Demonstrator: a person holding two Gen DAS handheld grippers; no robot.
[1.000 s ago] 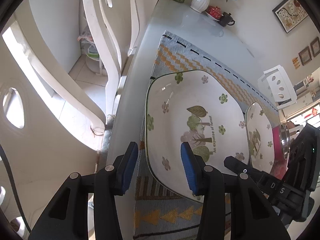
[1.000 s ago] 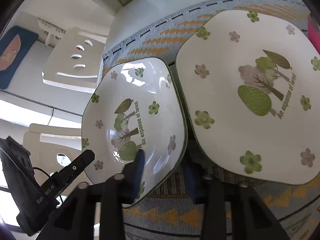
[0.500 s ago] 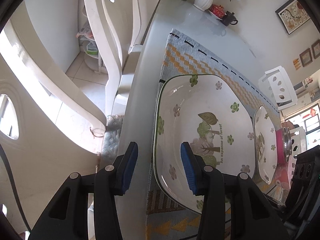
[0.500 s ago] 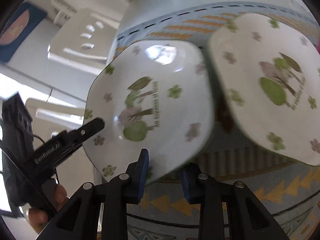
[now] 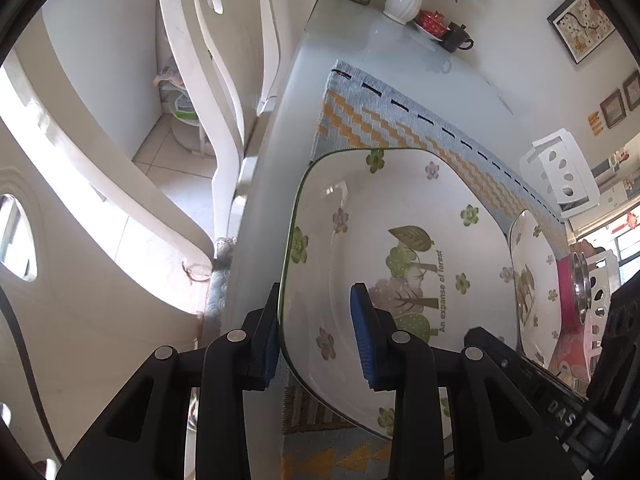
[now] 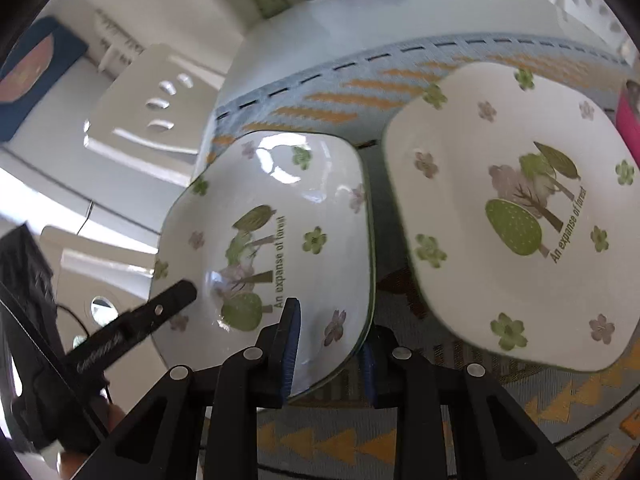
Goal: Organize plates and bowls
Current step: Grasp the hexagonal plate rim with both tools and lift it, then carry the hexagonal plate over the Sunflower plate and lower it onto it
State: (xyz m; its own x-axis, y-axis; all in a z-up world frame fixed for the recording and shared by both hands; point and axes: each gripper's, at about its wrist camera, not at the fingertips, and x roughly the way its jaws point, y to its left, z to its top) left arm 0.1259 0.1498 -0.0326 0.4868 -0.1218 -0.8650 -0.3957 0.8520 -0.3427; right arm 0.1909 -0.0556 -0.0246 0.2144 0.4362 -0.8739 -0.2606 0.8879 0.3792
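Deep plate (image 5: 400, 264) tilted at tabletop (image 5: 276, 168) left edge on mat (image 5: 360, 120). Left hand-held gripper (image 5: 316, 336) and right hand-held gripper (image 6: 330, 348) each straddle its rim, not visibly clamped. Flat plate (image 6: 516, 216) lies just beside.

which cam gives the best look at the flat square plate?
Right wrist: the flat square plate shows nearly whole, face-on, on the woven mat. Left wrist shows only a foreshortened sliver behind the deep square bowl.
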